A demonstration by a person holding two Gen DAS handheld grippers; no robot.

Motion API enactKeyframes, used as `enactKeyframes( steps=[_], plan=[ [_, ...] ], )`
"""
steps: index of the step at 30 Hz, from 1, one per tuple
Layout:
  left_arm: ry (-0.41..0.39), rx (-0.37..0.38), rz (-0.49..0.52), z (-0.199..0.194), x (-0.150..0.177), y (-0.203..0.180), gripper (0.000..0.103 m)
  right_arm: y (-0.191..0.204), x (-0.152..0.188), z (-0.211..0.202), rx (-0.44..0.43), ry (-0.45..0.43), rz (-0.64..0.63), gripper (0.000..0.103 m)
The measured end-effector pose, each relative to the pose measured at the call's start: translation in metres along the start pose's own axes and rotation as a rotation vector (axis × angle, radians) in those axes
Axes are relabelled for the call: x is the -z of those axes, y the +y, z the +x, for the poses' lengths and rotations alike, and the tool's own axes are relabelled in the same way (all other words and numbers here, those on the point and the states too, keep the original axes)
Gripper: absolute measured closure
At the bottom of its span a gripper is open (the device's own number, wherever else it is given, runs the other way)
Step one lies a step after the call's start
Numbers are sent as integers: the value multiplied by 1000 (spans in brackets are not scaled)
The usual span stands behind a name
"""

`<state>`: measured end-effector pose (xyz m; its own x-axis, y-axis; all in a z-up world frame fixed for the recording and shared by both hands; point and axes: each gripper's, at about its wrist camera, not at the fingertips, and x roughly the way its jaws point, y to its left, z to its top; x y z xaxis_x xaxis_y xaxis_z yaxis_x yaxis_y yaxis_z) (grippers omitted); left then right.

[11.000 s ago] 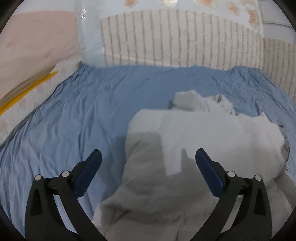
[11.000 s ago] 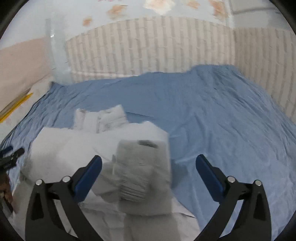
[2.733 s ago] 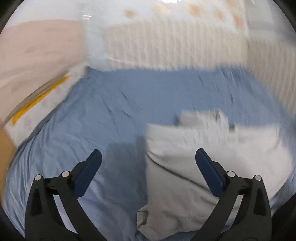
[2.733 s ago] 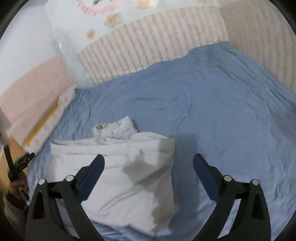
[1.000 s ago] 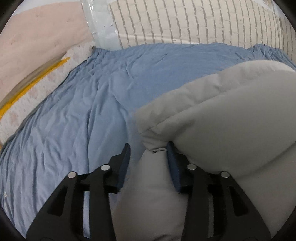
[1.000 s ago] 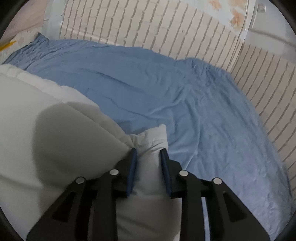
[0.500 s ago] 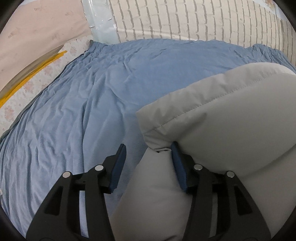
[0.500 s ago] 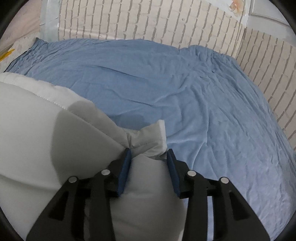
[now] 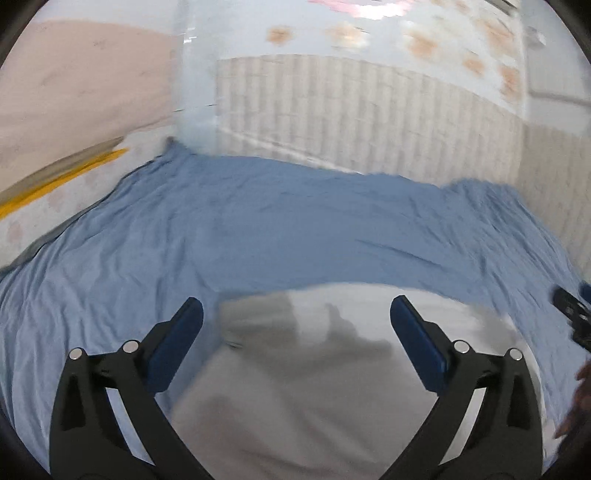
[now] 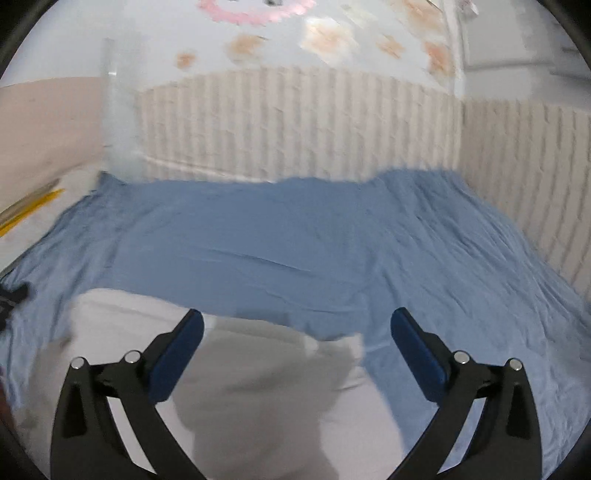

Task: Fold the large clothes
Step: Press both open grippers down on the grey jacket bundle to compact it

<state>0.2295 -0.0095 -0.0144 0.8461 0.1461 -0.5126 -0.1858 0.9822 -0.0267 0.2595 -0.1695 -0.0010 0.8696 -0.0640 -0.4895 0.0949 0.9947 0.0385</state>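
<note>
White padded garment [image 9: 325, 387] lies loose on bed [image 9: 258, 229] w/ left tongs [image 9: 295, 325] & right tongs [image 10: 295, 328] both opening, nothing gripped — puffy fill may spring fold open.

Blue-sheeted bed [image 10: 332, 240] against brick-patterned padded wall [image 10: 295, 125], flower stickers [image 10: 325, 35] above.

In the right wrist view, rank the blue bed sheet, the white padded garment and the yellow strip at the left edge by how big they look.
1. Blue bed sheet: spans nearly the whole width.
2. White padded garment: fills the lower left and middle, though its nearness to the camera enlarges it.
3. Yellow strip: a thin blurred sliver, clearly the smallest.
</note>
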Motion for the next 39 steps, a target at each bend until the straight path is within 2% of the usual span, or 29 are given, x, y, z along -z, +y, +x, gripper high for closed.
enactKeyframes(
  steps=[2, 6, 9, 11, 14, 17, 39],
  plan=[
    [-7, -27, 26, 4, 11, -14, 3, 10, 17, 17, -62, 67, 8, 2],
    [99, -56, 65, 45, 44, -23, 3, 7, 48, 61, -47, 199, 32, 2],
    [148, -40, 53, 71, 60, -17, 3, -3, 66, 89, -110, 274, 112, 2],
    [161, -39, 55, 81, 66, -18, 3, 0, 72, 93, -91, 243, 84, 1],
    [116, -83, 97, 84, 74, -27, 3, 15, 80, 96, -23, 205, -1, 1],
    [108, -86, 105, 87, 76, -28, 3, 28, 84, 95, 15, 191, -56, 1],
    [165, -55, 114, 100, 80, -25, 3, 25, 84, 105, -20, 253, -45, 1]
  ],
)
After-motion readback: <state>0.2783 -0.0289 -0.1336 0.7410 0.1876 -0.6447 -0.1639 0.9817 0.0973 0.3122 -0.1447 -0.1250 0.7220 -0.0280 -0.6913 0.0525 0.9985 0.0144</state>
